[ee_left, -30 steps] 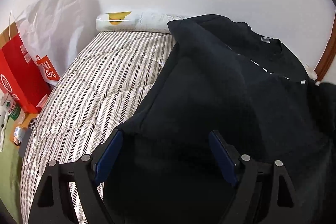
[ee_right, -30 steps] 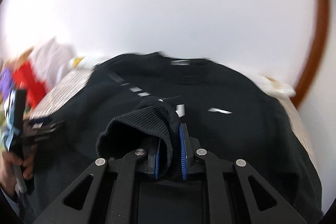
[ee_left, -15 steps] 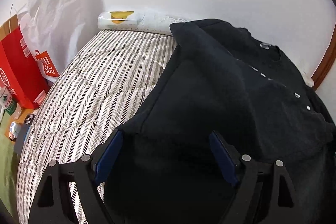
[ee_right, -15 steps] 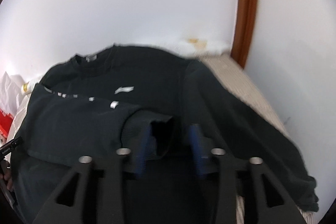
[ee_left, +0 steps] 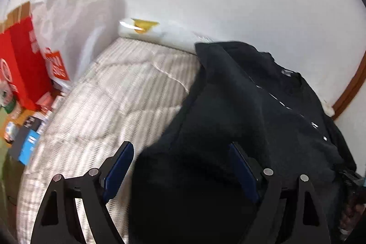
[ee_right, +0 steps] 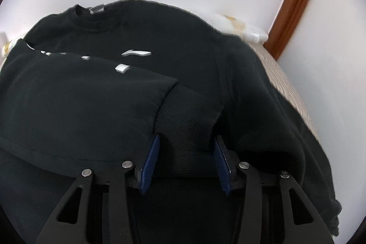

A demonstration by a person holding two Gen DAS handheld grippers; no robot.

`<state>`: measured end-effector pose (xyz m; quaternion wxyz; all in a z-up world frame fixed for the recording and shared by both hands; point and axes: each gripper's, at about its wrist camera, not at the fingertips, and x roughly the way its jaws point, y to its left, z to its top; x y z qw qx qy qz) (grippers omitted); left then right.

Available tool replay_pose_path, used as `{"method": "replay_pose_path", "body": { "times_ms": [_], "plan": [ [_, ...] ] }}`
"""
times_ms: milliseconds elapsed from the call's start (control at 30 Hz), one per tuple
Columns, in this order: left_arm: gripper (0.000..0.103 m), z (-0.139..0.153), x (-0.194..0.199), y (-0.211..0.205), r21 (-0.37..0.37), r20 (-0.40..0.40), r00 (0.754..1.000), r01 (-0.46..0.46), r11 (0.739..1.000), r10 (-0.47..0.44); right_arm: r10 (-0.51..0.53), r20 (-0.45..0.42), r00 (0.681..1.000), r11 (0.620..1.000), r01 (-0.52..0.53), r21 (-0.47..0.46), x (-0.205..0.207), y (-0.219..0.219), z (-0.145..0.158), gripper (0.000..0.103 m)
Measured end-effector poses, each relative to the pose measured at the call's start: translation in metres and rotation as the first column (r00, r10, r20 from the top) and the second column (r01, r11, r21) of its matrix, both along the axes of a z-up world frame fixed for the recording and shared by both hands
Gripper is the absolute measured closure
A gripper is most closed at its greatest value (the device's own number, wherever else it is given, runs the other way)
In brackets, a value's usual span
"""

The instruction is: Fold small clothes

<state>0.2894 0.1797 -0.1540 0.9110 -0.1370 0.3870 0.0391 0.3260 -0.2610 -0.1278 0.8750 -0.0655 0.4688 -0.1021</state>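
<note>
A black sweatshirt [ee_right: 173,38] with a white logo lies on a striped bed [ee_left: 119,93]. One sleeve is folded across its chest, with the ribbed cuff [ee_right: 189,116] lying between the jaws of my right gripper [ee_right: 186,152], which is open. My left gripper [ee_left: 180,159] is open over the sweatshirt's left edge [ee_left: 228,111]; the cloth lies between its blue pads, not pinched.
A red bag and a white shopping bag [ee_left: 66,33] stand left of the bed, with small boxes [ee_left: 27,141] on the floor. A rolled white item [ee_left: 155,33] lies along the wall at the bed's head. A brown wooden frame [ee_right: 295,1] rises at the right.
My right gripper opened and let go of the sleeve cuff, which now lies flat on the chest. My left gripper stayed open and shifted a little right.
</note>
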Motion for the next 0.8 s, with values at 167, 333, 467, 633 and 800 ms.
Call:
{"method": "replay_pose_path", "body": {
  "times_ms": [167,333,467,633,800],
  "plan": [
    [0.020,0.001,-0.003,0.012,-0.028,0.001,1.000,-0.011,1.000,0.011,0.050,0.105,0.993,0.999,-0.050,-0.004,-0.017,0.018,0.047,0.056],
    [0.021,-0.001,-0.021,0.010,0.058,-0.034,0.999,0.022,0.998,-0.020,0.202,0.181,0.963,0.976,-0.213,0.048,-0.004,0.073,0.087,0.055],
    [0.021,-0.003,-0.039,0.009,0.165,-0.031,0.997,0.078,0.983,-0.074,0.314,0.227,0.922,0.933,-0.344,0.103,0.020,0.128,0.094,0.054],
    [0.034,-0.008,-0.026,0.011,0.229,-0.056,0.991,0.133,0.964,-0.123,0.402,0.205,0.892,0.878,-0.439,0.189,0.062,0.192,0.076,0.054],
    [0.056,-0.021,-0.006,0.010,0.238,-0.082,0.982,0.184,0.954,-0.169,0.488,0.191,0.852,0.832,-0.520,0.193,0.097,0.257,0.064,0.054]
  ]
}}
